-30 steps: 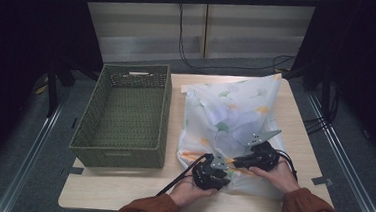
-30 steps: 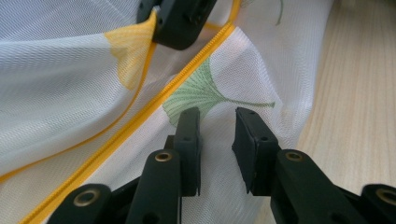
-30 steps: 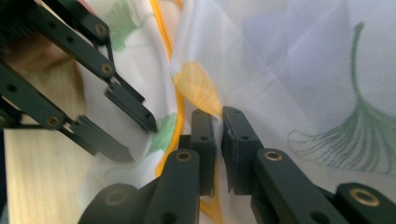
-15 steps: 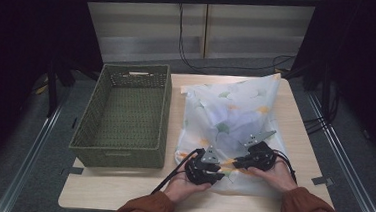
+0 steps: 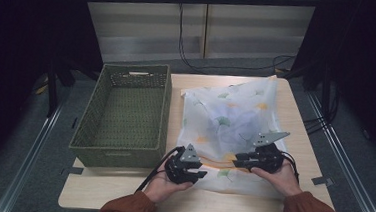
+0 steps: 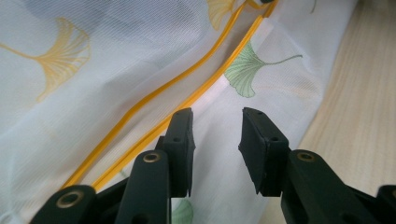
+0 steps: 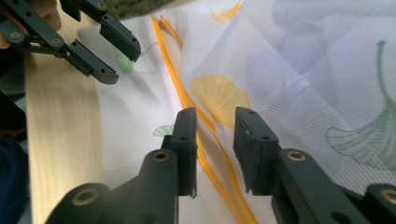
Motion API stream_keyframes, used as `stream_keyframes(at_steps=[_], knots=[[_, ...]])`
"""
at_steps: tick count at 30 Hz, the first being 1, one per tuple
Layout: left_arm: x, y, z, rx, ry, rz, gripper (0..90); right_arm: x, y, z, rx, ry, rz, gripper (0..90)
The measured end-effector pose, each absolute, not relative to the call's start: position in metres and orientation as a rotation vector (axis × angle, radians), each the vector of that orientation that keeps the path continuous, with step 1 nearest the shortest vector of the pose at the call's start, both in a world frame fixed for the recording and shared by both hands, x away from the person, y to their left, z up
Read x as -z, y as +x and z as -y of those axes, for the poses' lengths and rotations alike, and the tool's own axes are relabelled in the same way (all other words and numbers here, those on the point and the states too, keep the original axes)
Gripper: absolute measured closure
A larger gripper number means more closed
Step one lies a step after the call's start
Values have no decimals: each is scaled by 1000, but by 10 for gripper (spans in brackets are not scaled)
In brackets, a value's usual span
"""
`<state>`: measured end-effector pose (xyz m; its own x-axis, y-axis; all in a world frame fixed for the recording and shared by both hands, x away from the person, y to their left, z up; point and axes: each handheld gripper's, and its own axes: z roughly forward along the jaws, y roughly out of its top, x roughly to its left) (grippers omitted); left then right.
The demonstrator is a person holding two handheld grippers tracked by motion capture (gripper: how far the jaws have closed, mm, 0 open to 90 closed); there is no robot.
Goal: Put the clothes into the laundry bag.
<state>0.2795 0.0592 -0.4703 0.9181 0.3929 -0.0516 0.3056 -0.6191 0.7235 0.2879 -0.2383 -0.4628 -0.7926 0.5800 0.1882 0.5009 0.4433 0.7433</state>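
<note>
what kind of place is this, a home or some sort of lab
Probably a lab or recording rig, not a home: a bare wooden table between metal floor rails, loose cables along the back wall, and dark curtains at both sides.

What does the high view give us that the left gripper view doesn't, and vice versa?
High view: the green basket at the left of the table, the whole white mesh bag beside it, and both hands, with the right gripper over the bag's near edge.

Left gripper view: the left gripper up close, jaws open with a clear gap above the fabric, next to the yellow trim.

Both: the leaf-print bag, the wooden tabletop and the left gripper.
</note>
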Motion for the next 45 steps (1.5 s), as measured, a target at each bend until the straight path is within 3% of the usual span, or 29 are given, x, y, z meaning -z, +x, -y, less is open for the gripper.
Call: stream_keyframes(at_steps=[2,7,8,23,26,36,45], knots=[[467,277,-65,-152,2267,-505,638,459,284,245,-1317,982,-2552,773],[466,272,-69,-185,2254,-486,582,453,281,253,-1373,998,-2482,793],[462,270,-71,-172,2216,-508,525,448,278,255,-1401,999,-2431,776],[427,253,-114,-252,2070,-611,403,432,247,260,-1524,1011,-2261,647],[425,251,-128,-225,2028,-640,393,426,242,264,-1556,1017,-2226,636],[417,228,-172,-409,1916,-754,342,430,232,274,-1533,1052,-2196,569],[416,215,-215,-437,1801,-843,317,432,227,289,-1539,1121,-2148,524]])
